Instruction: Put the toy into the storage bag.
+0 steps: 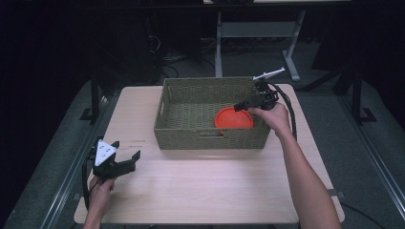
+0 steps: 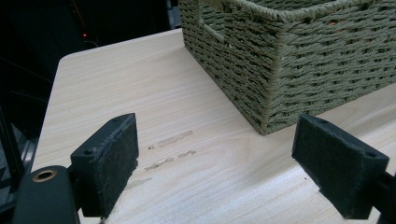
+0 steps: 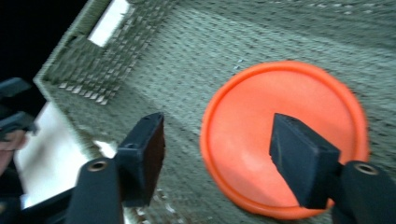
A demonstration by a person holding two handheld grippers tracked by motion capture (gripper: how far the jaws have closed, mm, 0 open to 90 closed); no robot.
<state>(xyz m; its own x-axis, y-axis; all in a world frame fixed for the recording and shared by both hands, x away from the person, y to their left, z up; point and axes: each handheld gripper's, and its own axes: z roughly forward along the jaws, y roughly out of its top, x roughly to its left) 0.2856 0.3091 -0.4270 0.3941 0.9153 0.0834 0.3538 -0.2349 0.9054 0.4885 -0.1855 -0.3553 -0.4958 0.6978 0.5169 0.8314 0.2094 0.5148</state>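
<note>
An orange round plate (image 1: 233, 118) lies flat on the bottom of a green woven basket (image 1: 170, 125), toward its near right corner. My right gripper (image 1: 242, 105) hangs open just over that plate (image 3: 285, 135), nothing held between its pads (image 3: 148, 154). The basket wall (image 3: 93, 70) with a handle cut-out runs behind it. My left gripper (image 1: 125, 154) rests open low over the table's near left part, well clear of the basket. In the left gripper view its pads (image 2: 112, 161) stand wide apart over bare wood, with the basket corner (image 2: 273, 70) ahead.
The light wooden table (image 1: 205, 191) has broad free room in front of the basket. A few faint scuff marks (image 2: 173, 149) sit on the wood. White desk legs (image 1: 291, 57) and cables stand beyond the far edge on a dark floor.
</note>
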